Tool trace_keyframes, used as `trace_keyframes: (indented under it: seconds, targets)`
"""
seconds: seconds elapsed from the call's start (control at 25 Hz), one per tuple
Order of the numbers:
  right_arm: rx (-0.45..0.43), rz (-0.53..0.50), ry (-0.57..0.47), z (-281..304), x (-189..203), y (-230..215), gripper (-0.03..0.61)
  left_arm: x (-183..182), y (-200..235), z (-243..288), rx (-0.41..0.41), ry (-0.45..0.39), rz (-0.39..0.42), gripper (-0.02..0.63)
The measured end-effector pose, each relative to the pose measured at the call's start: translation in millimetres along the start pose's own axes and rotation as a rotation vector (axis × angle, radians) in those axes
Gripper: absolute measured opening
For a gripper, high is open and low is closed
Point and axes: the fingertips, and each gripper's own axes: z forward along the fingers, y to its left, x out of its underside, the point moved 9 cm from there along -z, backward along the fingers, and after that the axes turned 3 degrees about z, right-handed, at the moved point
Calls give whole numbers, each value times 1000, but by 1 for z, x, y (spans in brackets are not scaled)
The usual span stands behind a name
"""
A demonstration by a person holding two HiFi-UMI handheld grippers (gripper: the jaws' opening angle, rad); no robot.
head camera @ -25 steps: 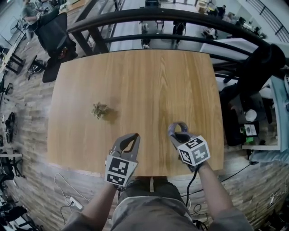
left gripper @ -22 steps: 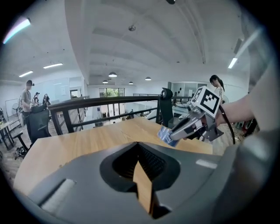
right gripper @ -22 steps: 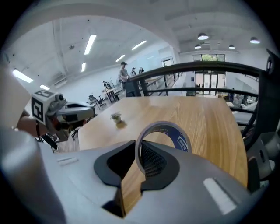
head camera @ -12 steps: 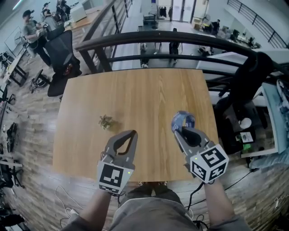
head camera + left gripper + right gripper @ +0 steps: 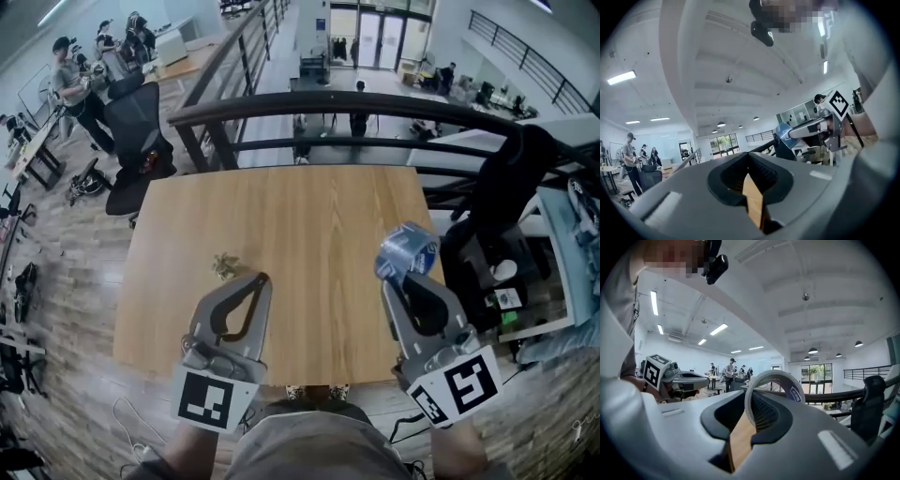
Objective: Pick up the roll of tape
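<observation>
In the last second the right gripper point(image 5: 401, 279) has lifted the roll of tape point(image 5: 409, 251) clear of the bench point(image 5: 300, 206), its jaws clamped on the roll's wall. The left gripper point(image 5: 262, 278) rose alongside, jaws together and empty. The pick-up looks done.

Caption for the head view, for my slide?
Right gripper holds the tape roll above a wooden table; left gripper, shut and empty, alongside.
</observation>
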Motion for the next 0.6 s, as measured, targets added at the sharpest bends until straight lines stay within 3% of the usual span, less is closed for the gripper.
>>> trace_keyframes:
  seconds: [0.16, 0.36, 0.6]
  targets:
    - [26, -6, -63, -22, -14, 9, 54, -14, 1, -16, -8, -48, 37, 2]
    - [42, -31, -67, -38, -14, 19, 52, -17, -2, -25, 0, -84, 56, 0]
    - [33, -9, 1, -37, 7, 23, 52, 2, -7, -25, 9, -33, -6, 2]
